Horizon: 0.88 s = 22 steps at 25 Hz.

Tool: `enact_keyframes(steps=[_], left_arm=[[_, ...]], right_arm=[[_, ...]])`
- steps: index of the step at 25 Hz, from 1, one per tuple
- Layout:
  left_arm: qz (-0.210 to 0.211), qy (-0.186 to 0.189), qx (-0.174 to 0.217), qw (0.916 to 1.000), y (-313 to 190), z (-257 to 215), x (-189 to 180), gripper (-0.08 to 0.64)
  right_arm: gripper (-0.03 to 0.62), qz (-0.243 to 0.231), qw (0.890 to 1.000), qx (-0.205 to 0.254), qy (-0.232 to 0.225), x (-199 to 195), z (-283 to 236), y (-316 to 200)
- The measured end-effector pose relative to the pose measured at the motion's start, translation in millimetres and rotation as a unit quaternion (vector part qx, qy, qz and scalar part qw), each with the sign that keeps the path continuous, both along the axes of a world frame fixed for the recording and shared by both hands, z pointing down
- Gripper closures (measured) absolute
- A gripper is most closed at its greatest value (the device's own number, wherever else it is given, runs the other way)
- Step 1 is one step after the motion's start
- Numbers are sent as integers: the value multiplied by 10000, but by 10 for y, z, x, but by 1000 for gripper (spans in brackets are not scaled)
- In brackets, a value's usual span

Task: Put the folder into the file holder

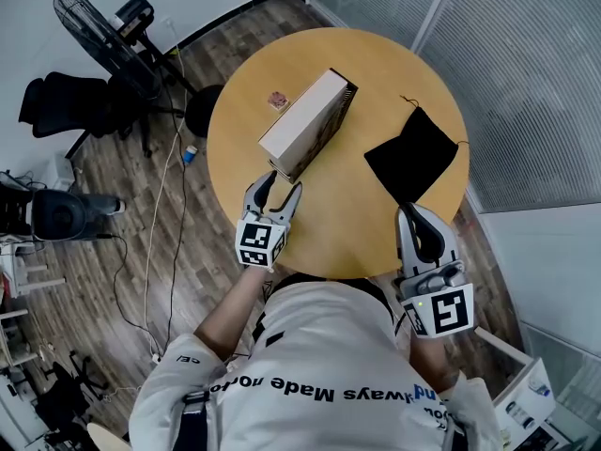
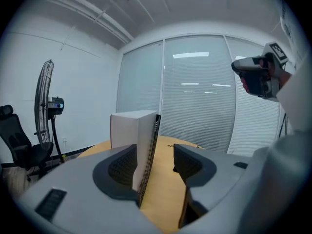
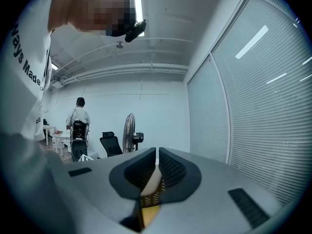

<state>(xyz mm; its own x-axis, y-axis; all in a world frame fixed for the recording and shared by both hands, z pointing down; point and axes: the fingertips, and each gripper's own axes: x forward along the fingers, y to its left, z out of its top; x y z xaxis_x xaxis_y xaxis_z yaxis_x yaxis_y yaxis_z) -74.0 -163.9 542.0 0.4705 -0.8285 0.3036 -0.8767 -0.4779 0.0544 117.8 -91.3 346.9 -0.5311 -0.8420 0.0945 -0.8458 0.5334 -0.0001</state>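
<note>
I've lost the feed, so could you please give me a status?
Left gripper open at near end of white folder, mesh holder alongside. Right gripper shut, empty, at table edge. Black pouch lies clear.

Round yellow table (image 1: 376, 73) on wood-plank floor (image 1: 122, 252), black fan (image 1: 89, 22) and chair (image 1: 56, 101), glass walls with blinds (image 1: 526, 73).

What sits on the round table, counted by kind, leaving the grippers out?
White box with a black mesh side: 1
Black cloth pouch: 1
Small pinkish-brown item, too small to identify: 1
Total: 3
</note>
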Motion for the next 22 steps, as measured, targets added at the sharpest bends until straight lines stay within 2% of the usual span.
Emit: enact_keyframes(steps=[12,22], left_arm=[[278,469,506,9972,238,-767,379,472],[630,679,776,9927,382,-1307,753,515]], right_arm=[[549,-70,10000,41,16,207,-62,86],[549,-135,9999,87,48,381,-120,126]])
